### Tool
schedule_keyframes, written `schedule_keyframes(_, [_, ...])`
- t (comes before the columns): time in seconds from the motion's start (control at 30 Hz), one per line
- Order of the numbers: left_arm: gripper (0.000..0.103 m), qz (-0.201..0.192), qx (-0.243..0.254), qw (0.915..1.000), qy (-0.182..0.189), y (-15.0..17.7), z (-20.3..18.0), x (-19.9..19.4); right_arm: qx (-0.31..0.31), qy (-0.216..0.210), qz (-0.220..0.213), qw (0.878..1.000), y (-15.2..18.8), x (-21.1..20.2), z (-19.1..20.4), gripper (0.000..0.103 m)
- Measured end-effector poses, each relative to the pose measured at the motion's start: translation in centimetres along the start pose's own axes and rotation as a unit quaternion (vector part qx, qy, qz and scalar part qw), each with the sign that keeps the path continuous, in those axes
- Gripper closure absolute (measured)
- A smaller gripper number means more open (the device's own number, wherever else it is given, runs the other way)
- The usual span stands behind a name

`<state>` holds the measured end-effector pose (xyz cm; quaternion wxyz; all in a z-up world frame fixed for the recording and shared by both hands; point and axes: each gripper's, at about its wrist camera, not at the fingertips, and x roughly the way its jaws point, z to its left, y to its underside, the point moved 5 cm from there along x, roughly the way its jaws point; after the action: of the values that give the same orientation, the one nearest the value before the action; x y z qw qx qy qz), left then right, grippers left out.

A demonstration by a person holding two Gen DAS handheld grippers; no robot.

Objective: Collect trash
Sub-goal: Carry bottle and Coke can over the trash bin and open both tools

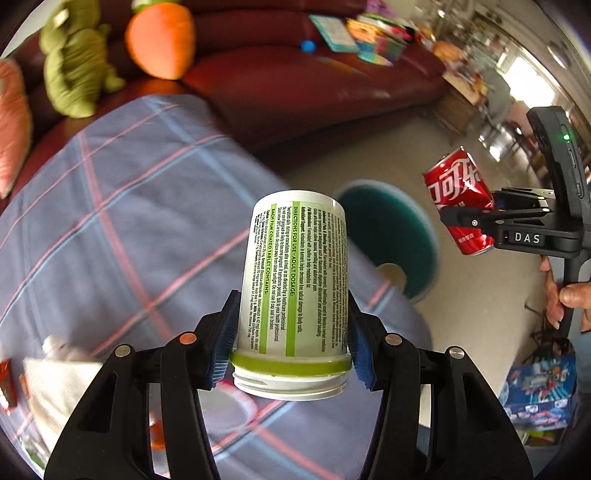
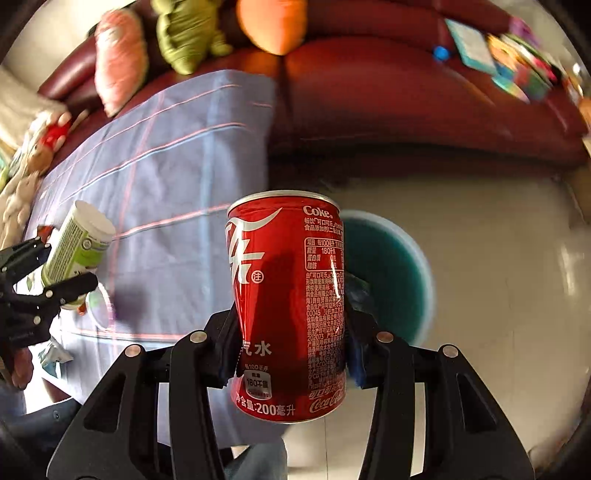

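With the left gripper (image 1: pixel 291 343) pinching the white bottle (image 1: pixel 295 280) and the right gripper (image 2: pixel 290 343) pinching the red can (image 2: pixel 288 306), the teal bin (image 2: pixel 388 273) sits at one o'clock beyond each, nearer the right.

white supplement bottle (image 1: pixel 293 291): lidless, held | red Coke can (image 2: pixel 288 306): upright, held

Dark red sofa (image 2: pixel 424 110); orange carrot plush (image 1: pixel 160 40), green plush (image 1: pixel 74 66) on it; plaid cloth (image 1: pixel 110 221) in front.

Bin (image 2: pixel 388 280) sits on the floor, center-right of frame, just right of the table (image 2: pixel 166 166). Sofa (image 2: pixel 406 103) runs behind both, with toys (image 2: pixel 184 33) on it upper left.
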<state>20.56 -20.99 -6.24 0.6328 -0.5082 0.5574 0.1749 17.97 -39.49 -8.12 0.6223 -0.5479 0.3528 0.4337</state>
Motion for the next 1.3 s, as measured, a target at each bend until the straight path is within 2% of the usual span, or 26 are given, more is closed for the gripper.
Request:
schedule_keyframes(0.3, [0.048, 0.03, 0.03, 0.9988, 0.024, -3.9, -5.8, 5.9, 0.059, 0.002, 0.005, 0.998, 1.3, 1.3, -6.2, 0.059])
schedule_keyframes(0.67, [0.048, 0.058, 0.036, 0.9971, 0.035, -7.1, -8.0, 11.5, 0.098, 0.006, 0.036, 0.994, 1.0, 4.3, -10.0, 0.059])
schedule_keyframes(0.73, [0.035, 0.058, 0.031, 0.9972, 0.037, -7.9, -8.2, 12.2, 0.099, 0.007, 0.04, 0.994, 0.6, 4.7, -10.1, 0.059])
schedule_keyframes(0.8, [0.024, 0.054, 0.027, 0.9977, 0.032, -8.3, -8.2, 12.6, 0.098, 0.01, 0.042, 0.994, 0.3, 5.1, -10.1, 0.059])
schedule_keyframes(0.83, [0.023, 0.052, 0.026, 0.9979, 0.031, -8.3, -8.2, 12.6, 0.097, 0.011, 0.042, 0.994, 0.2, 5.1, -10.2, 0.059])
schedule_keyframes(1.3, [0.023, 0.058, 0.01, 0.9979, 0.026, -6.4, -6.6, 12.2, 0.091, 0.0, 0.061, 0.994, 0.2, 7.4, -9.6, 0.059])
